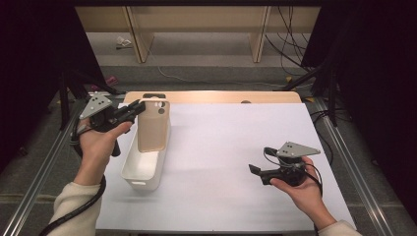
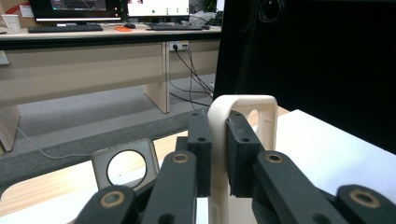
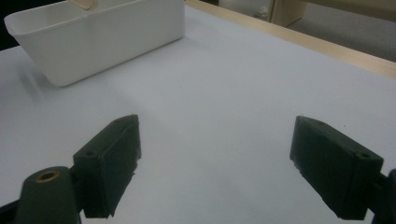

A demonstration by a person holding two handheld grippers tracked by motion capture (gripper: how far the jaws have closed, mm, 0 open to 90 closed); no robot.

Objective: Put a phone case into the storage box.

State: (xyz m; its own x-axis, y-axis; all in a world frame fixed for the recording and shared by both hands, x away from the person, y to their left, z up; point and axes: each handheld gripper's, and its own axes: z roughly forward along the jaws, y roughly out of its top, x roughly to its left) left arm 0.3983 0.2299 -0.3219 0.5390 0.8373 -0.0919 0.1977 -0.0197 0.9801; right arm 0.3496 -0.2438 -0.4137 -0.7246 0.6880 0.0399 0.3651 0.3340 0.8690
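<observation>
Phone case [image 1: 153, 125] upright, camera cutout up.

Phone case over a bin at the table's left, free gripper at its right

The phone case [image 1: 153, 125] stood upright over the far end of the bin [image 1: 140, 172], clamped at its top edge by the left gripper [image 1: 134, 111], which reached in from the bin's left. Another phone case [image 2: 124, 165] lay on the table [image 1: 231, 147] just behind the bin. The right gripper [image 1: 255, 171] hovered well apart, near the table's front right, its jaws spread and turned toward the bin.
</observation>
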